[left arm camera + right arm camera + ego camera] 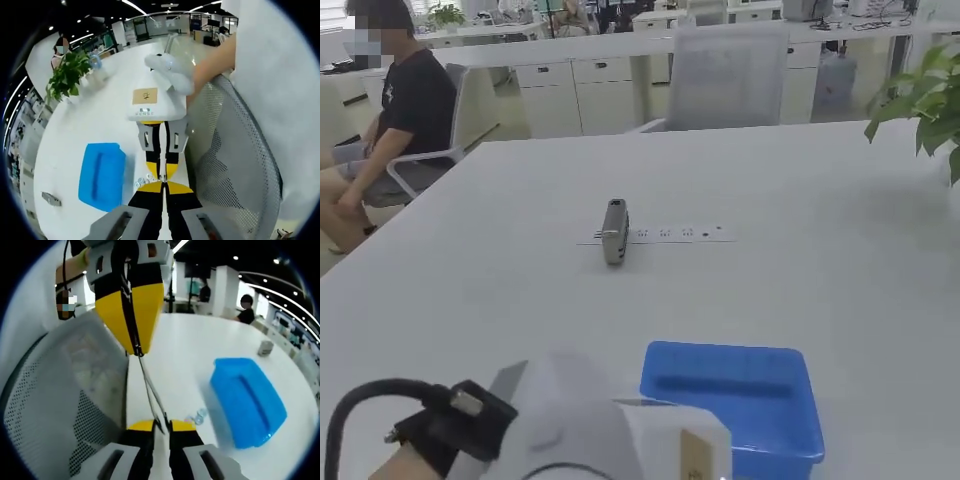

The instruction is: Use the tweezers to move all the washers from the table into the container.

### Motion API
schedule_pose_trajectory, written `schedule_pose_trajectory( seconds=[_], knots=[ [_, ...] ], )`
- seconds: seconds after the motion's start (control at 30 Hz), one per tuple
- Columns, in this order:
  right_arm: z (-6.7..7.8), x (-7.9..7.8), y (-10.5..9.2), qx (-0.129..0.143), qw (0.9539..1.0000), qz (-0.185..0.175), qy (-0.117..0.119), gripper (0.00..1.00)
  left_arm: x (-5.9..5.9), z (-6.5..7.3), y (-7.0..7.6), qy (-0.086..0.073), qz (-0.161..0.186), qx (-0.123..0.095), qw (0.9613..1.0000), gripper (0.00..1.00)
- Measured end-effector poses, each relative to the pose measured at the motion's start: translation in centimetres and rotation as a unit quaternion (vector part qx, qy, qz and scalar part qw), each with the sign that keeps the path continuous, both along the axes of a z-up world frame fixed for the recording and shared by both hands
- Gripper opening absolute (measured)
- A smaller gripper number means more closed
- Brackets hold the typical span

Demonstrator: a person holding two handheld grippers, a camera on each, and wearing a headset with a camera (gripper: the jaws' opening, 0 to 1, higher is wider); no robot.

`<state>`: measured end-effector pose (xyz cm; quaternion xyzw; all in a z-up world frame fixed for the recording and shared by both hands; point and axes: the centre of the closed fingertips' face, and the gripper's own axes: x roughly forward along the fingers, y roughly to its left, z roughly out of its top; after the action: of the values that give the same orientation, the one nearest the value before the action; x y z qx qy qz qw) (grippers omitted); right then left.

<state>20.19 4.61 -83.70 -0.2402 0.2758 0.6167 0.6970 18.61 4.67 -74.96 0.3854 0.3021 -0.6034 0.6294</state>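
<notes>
The thin metal tweezers (150,390) stretch between my two grippers, which face each other tip to tip at the table's near edge. My right gripper (161,429) is shut on the lower end of the tweezers and my left gripper (136,351) on the upper end. From the left gripper view, the left gripper (163,185) meets the right gripper (162,175) head on. A few small washers (197,416) lie on the white table beside the blue container (247,407); both also appear as the washers (142,179) and container (102,175). The container (730,400) looks empty.
A white gripper body (610,430) with a black cable fills the lower left. A small grey device (614,230) lies mid-table by a row of tiny marks. A plant (925,105) stands far right. A mesh chair (235,165) sits close behind. A person (405,110) sits far left.
</notes>
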Motion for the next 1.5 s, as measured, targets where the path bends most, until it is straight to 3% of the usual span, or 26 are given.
schedule_pose_trajectory(
  seconds=[0.23, 0.5, 0.6, 0.63, 0.67, 0.7, 0.73, 0.83, 1.0, 1.13, 1.23, 1.3, 1.37, 1.43, 1.47, 1.5],
  knots=[
    [0.1, 1.2, 0.4, 0.022, 0.9995, -0.021, 0.012, 0.07, 1.1, 0.2, 0.0, -0.007, -0.001, 0.007, 1.0, 0.0],
    [-0.3, 1.2, 0.6, 0.022, 0.9993, -0.022, 0.023, 0.07, 2.0, -0.2, 0.0, 0.018, 0.013, 0.019, 0.9996, 0.0],
    [-0.4, 1.3, 0.6, 0.032, 0.9979, -0.034, 0.045, 0.07, 2.3, -0.1, 0.0, 0.035, 0.021, 0.019, 0.999, 0.0],
    [-0.4, 1.4, 0.6, 0.036, 0.9972, -0.038, 0.054, 0.07, 2.3, -0.1, -0.1, 0.052, 0.028, 0.019, 0.9981, 0.0],
    [-0.3, 1.5, 0.6, 0.038, 0.9969, -0.039, 0.057, 0.07, 2.6, -0.1, -0.2, 0.054, 0.026, 0.018, 0.9981, 0.0],
    [-0.3, 1.5, 0.6, 0.037, 0.9969, -0.039, 0.056, 0.08, 2.9, -0.1, -0.3, 0.057, 0.027, 0.016, 0.9979, 0.0],
    [-0.1, 1.5, 0.6, 0.039, 0.9969, -0.04, 0.055, 0.08, 2.9, -0.2, -0.3, 0.076, 0.032, 0.018, 0.9965, 0.0],
    [1.0, 1.6, 0.9, 0.05, 0.9976, -0.03, 0.037, 0.08, 3.3, -0.4, -0.2, 0.106, 0.036, 0.027, 0.9933, 0.0],
    [3.2, 2.1, 1.5, 0.078, 0.9952, -0.037, 0.047, 0.12, 3.5, -0.8, -0.5, 0.118, 0.02, 0.041, 0.992, 0.0],
    [3.1, 2.3, 1.5, 0.063, 0.9962, -0.031, 0.052, 0.07, 3.8, -0.8, -1.4, 0.133, 0.046, 0.011, 0.9899, 0.0],
    [2.8, 2.2, 1.5, 0.063, 0.9955, -0.031, 0.063, 0.04, 4.0, -1.4, -1.0, 0.147, 0.072, -0.004, 0.9865, 0.0],
    [2.8, 2.2, 1.4, 0.06, 0.9957, -0.033, 0.063, 0.03, 4.1, -1.3, -1.3, 0.147, 0.092, -0.038, 0.9842, 0.0],
    [2.7, 2.3, 1.5, 0.061, 0.9951, -0.038, 0.068, 0.03, 4.2, -1.1, -1.0, 0.156, 0.124, -0.066, 0.9777, 0.0],
    [2.7, 2.7, 1.4, 0.064, 0.9934, -0.056, 0.076, 0.02, 4.7, -0.7, -0.7, 0.144, 0.15, -0.101, 0.9729, 0.0],
    [2.7, 2.8, 1.4, 0.064, 0.9931, -0.06, 0.078, 0.02, 4.9, -0.5, -0.4, 0.141, 0.168, -0.119, 0.9683, 0.01],
    [2.7, 3.1, 1.3, 0.069, 0.9915, -0.072, 0.084, 0.02, 4.9, 0.0, 0.1, 0.148, 0.199, -0.146, 0.9576, 0.01]
  ],
)
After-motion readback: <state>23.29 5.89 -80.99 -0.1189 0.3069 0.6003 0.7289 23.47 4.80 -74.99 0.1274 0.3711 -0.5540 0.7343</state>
